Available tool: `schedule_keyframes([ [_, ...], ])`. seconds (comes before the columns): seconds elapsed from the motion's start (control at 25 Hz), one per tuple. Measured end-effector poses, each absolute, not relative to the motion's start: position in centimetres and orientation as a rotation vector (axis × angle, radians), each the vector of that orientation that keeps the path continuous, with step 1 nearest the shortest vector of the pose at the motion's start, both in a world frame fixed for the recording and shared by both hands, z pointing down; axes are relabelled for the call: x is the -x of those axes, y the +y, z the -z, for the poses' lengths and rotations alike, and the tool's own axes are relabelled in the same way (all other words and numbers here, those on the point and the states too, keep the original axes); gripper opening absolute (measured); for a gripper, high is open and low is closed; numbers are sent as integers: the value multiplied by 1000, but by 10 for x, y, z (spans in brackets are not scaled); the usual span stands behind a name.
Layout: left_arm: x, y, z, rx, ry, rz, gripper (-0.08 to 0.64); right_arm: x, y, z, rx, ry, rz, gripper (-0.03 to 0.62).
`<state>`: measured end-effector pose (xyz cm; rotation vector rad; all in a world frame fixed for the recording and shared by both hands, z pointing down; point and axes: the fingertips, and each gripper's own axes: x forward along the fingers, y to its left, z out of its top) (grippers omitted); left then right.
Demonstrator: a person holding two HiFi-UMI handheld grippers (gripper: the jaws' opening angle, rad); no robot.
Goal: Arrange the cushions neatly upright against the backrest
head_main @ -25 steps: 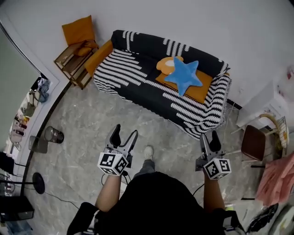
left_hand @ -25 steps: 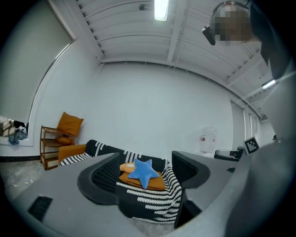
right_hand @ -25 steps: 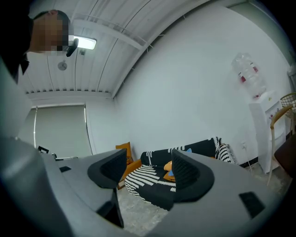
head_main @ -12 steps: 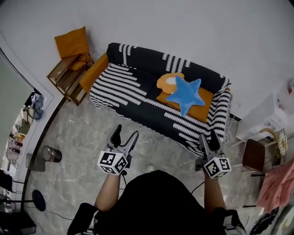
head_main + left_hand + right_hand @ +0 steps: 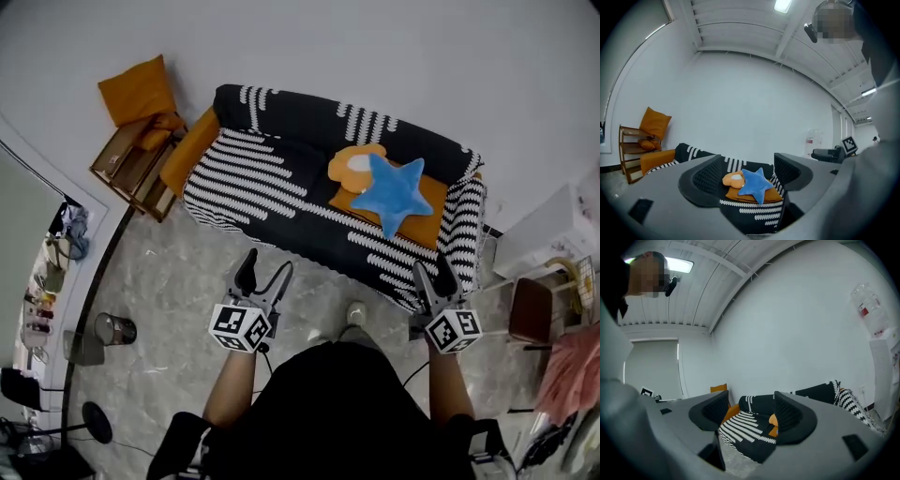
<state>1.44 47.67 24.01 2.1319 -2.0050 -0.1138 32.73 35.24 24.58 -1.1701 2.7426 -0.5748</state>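
A black-and-white striped sofa [image 5: 281, 178] stands against the white wall. On its right seat lie a blue star cushion [image 5: 392, 192] on top of an orange square cushion [image 5: 433, 202], with an orange flower-shaped cushion [image 5: 352, 167] beside them. All three lie flat on the seat. In the left gripper view the star cushion [image 5: 754, 183] and flower cushion [image 5: 732, 179] show between the jaws, far off. My left gripper [image 5: 264, 277] and right gripper [image 5: 433, 278] hang open and empty over the floor in front of the sofa. In the right gripper view the sofa [image 5: 752, 423] lies ahead.
A wooden rack [image 5: 131, 167] with an orange cushion [image 5: 138, 89] stands left of the sofa. An orange pad [image 5: 189, 150] leans on the sofa's left arm. A brown stool [image 5: 530, 309] and white cabinet [image 5: 553, 230] are at the right. A bin [image 5: 114, 329] stands on the floor at left.
The person has stepped closer to the sofa, so it sits lower and nearer in the head view. Both grippers stay open and empty.
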Motion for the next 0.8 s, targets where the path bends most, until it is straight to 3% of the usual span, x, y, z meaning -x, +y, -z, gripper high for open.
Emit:
schedule_keyframes([
  [0.8, 54, 279, -246, -2067, -2064, 67, 369, -231, 119, -274, 1097, 2837, 603, 298],
])
